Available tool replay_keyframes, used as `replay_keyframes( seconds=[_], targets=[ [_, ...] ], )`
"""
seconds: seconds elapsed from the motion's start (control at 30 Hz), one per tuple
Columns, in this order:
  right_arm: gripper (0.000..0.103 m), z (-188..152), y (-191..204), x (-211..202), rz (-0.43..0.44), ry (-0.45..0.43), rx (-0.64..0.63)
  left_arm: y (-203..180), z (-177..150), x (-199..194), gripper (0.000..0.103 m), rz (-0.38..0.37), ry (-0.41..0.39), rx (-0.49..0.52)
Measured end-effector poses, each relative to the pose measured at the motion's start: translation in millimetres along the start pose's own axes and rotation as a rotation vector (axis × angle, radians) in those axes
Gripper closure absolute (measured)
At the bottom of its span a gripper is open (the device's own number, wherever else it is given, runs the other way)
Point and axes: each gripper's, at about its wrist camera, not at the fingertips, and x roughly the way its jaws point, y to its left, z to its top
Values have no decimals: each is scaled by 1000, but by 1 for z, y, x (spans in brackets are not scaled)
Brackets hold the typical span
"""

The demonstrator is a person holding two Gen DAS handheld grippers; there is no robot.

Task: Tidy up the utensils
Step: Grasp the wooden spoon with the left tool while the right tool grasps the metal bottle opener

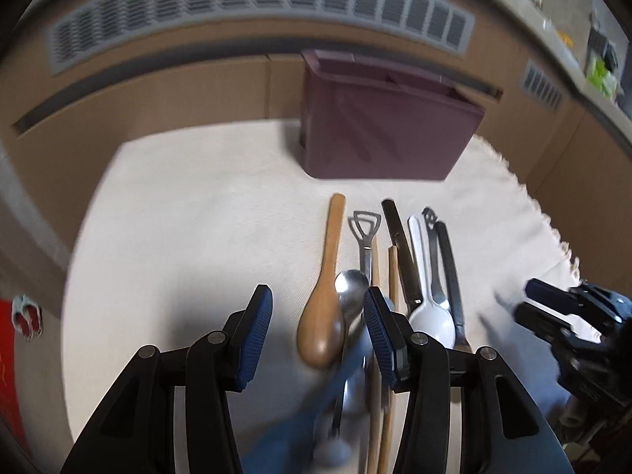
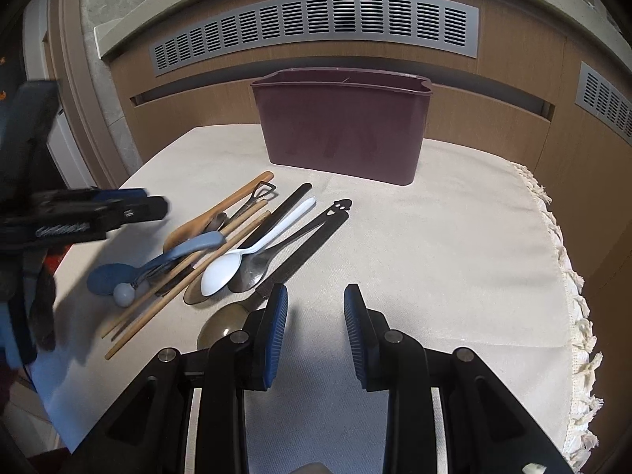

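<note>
Right wrist view: we see utensil pile (image 2: 221, 245) lying loose on cloth-covered counter (image 2: 434, 237), near-left of maroon caddy (image 2: 341, 126), which stands at far centre. We spot nothing poking above caddy rim; inside hidden. Wooden spoon (image 1: 322, 308), white spoon (image 2: 223, 270), chopsticks (image 2: 185, 284), blue spoon (image 2: 158, 264) all unsorted. Left tongs (image 1: 318, 335) gape wide over pile, gripping nothing. Right tongs (image 2: 316, 331) part-open, empty, above bare cloth. We judge sorting barely started; whole pile left.
</note>
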Motion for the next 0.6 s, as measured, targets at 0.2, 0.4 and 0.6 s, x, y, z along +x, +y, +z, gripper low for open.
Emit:
replay_keyframes(
  seconds=[0.2,0.4,0.6],
  targets=[
    [75,3,-10,4,-6,8,14,-11,24,43,77,23,88,51],
    [75,13,-21,5,-27,-9,28,-7,40,61,82,13,146,25],
    [75,19,-24,11,-33,-6,41,-18,47,67,85,40,167,41]
  ],
)
